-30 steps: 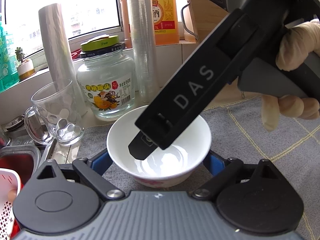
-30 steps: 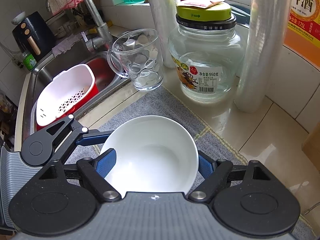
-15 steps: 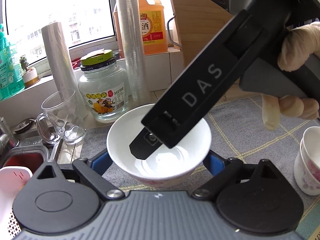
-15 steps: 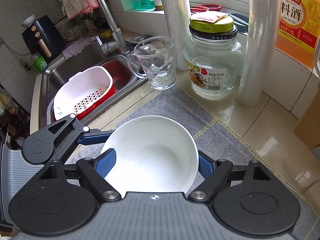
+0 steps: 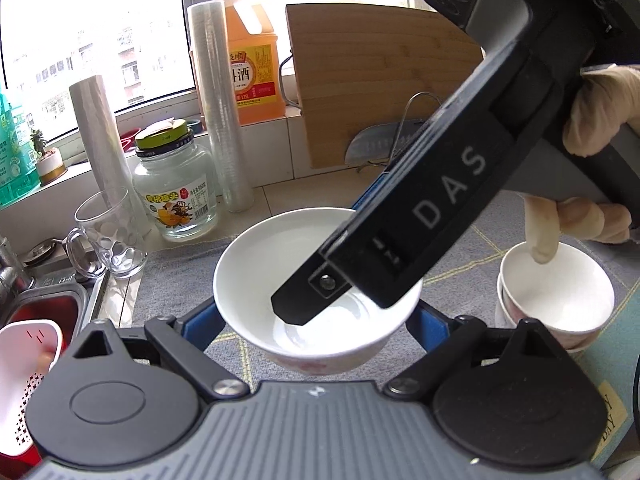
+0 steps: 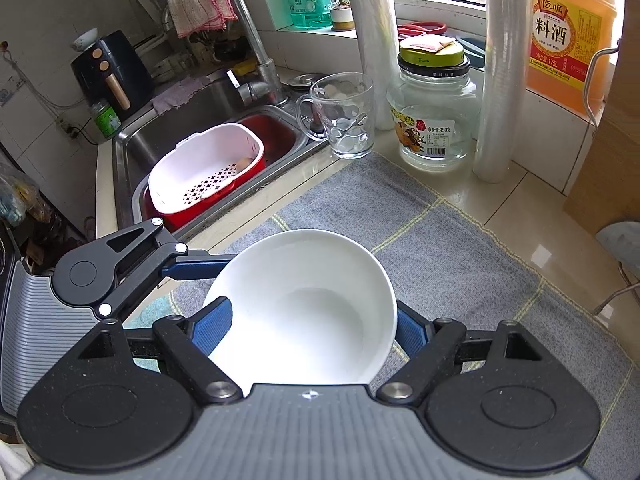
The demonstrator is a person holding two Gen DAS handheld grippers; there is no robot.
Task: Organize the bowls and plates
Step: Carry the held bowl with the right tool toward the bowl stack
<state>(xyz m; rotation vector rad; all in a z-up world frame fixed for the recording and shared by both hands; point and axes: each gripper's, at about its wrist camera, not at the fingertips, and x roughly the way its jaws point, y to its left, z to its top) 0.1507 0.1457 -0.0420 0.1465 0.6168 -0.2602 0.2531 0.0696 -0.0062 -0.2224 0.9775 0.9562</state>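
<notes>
White bowl [image 5: 276, 264] is clamped between the blue pads of the left claw [image 5: 316, 320] and of the right claw [image 6: 302, 326], both closed on its sides; bowl is held above the grey mat [image 6: 448, 240] on the counter [image 6: 516, 196]. Stacked white bowls [image 5: 560, 300] are seen just to the right, on the mat. Further back, glass mug [image 6: 346, 116], lidded jar [image 6: 434, 120] and film rolls [image 5: 222, 112] are lined up by the window.

Both grippers angled downward, left gripper [image 5: 316, 320] and right gripper [image 6: 304, 326] each clamped on bowl [image 5: 304, 280], gloved hand [image 5: 592, 168] gripping right handle.
</notes>
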